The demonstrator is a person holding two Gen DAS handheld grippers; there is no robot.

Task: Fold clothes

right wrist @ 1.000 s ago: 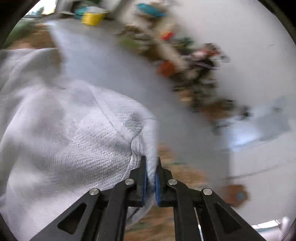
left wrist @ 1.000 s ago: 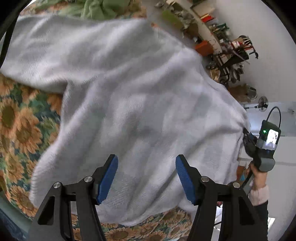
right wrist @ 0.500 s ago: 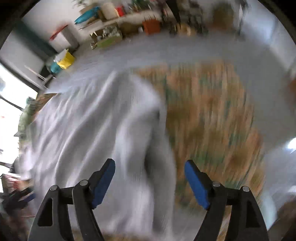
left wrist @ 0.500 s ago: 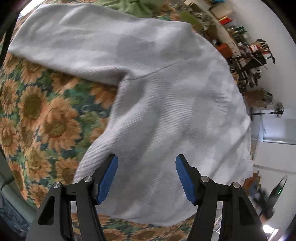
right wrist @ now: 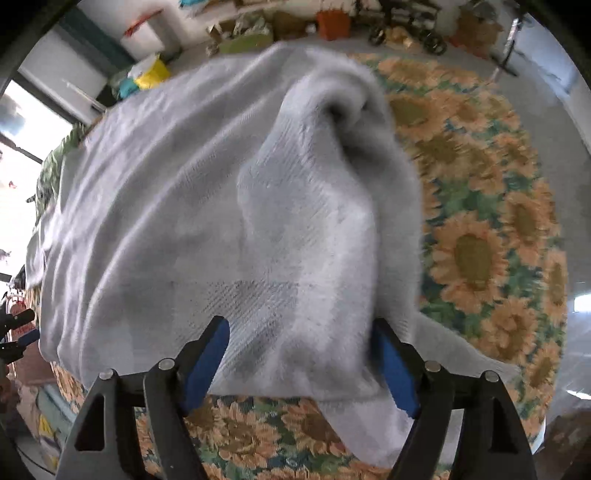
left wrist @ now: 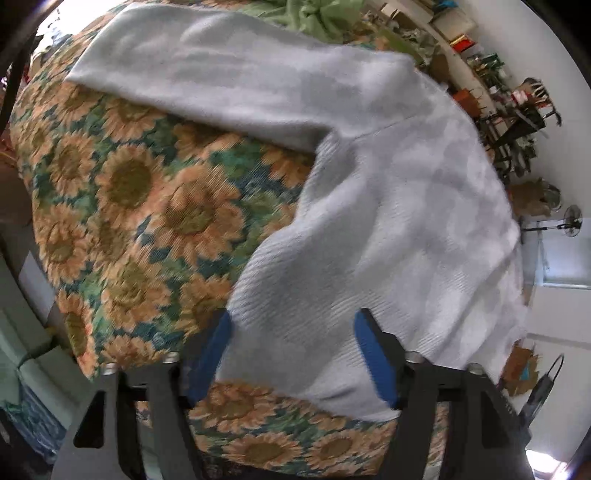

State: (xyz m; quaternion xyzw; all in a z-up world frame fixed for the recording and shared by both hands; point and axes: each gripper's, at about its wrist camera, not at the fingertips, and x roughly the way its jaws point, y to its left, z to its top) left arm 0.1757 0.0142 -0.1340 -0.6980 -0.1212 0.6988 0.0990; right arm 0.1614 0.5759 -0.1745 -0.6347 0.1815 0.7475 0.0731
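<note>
Here the white sweater [left wrist: 388, 229] lies spread across the sunflower bedspread [left wrist: 147, 206] on the bed, one long sleeve [left wrist: 221, 85] stretched out flat away from the body, toward the green cloth [left wrist: 314, 14] bunched at the far edge. Seen from my right side, the sweater [right wrist: 207, 206] humps up in a thick fold with a dark hollow at its top, and a flap of it trails off the near edge of the bedspread [right wrist: 480, 229].

My left gripper [left wrist: 291, 354] hangs over the sweater's lower hem, tilted down at it, its blue pads spread wide with nothing between them but the fabric below. My right gripper [right wrist: 303, 358] is also spread wide, low over the raised fold; the cloth bulges up between the pads and hides part of the right-hand one, yet nothing is pinched.

Beyond the bed stand cluttered shelves [left wrist: 491, 74] along a white wall.
</note>
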